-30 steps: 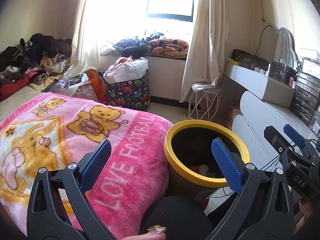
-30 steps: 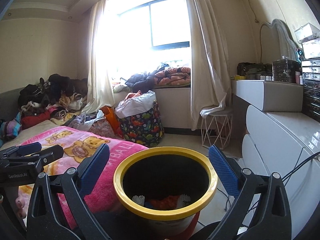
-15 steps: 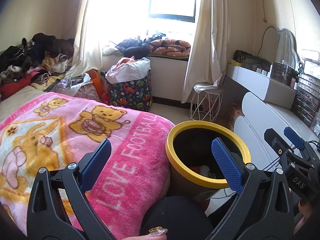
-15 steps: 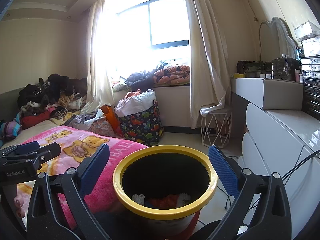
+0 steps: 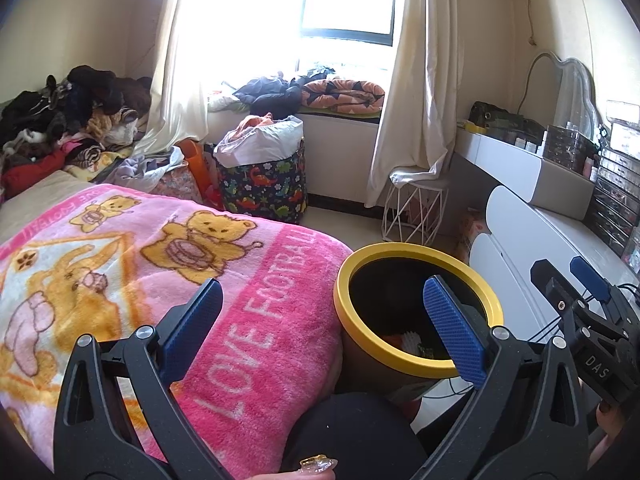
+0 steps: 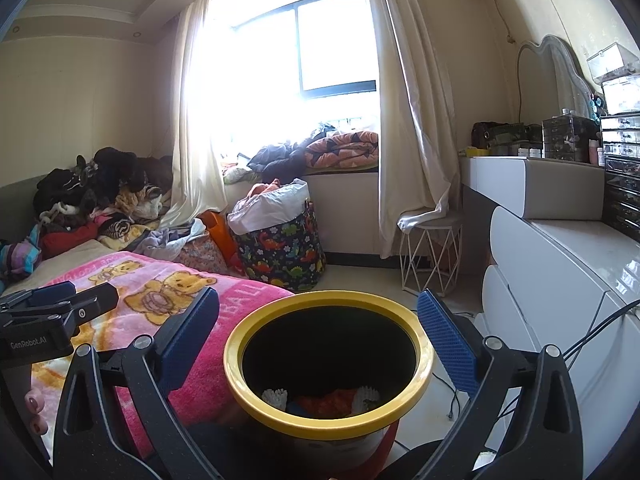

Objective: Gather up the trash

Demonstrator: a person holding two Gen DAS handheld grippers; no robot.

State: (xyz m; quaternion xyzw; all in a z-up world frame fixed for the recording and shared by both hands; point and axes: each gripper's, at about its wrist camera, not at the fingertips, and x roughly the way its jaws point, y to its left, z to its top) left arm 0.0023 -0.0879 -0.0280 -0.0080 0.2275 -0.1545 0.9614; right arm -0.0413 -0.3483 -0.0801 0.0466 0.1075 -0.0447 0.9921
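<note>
A: Where does the trash stand?

B: In the yellow-rimmed trash bin (image 6: pixel 328 364), at six o'clock in the right wrist view, between the two blue pads of the right claw (image 6: pixel 316 344). White and orange scraps (image 6: pixel 332 398) lie at its bottom. The left wrist view has the bin (image 5: pixel 418 312) at four o'clock, touching the edge of the bed.

A: And the claws?

B: Both are spread wide and carry nothing. The left claw (image 5: pixel 320 320) hangs over the pink blanket (image 5: pixel 160 264), its right pad in front of the bin's mouth.

A: What crowds the bin?

B: The blanket on the bed presses against its side at nine o'clock. White drawers (image 6: pixel 560 304) stand just beside it at three o'clock, with black cables (image 6: pixel 596 328) trailing down their front. A dark-clothed knee (image 5: pixel 352 432) rises just below the bin.

A: Farther off?

B: A dinosaur-print laundry bag (image 6: pixel 284 256) stuffed with cloth at twelve o'clock, a white wire stool (image 6: pixel 430 256) under the curtain (image 6: pixel 412 128) at one o'clock, and a heap of clothes (image 6: pixel 96 196) at ten o'clock. A desk (image 6: pixel 532 184) at two o'clock carries clear organisers and a curvy mirror.

A: Any writing?

B: The blanket reads "LOVE FOOTBALL". The left claw's body shows "GenRobot.AI" in the right wrist view, and the right claw's body shows "DAS" in the left wrist view.
</note>
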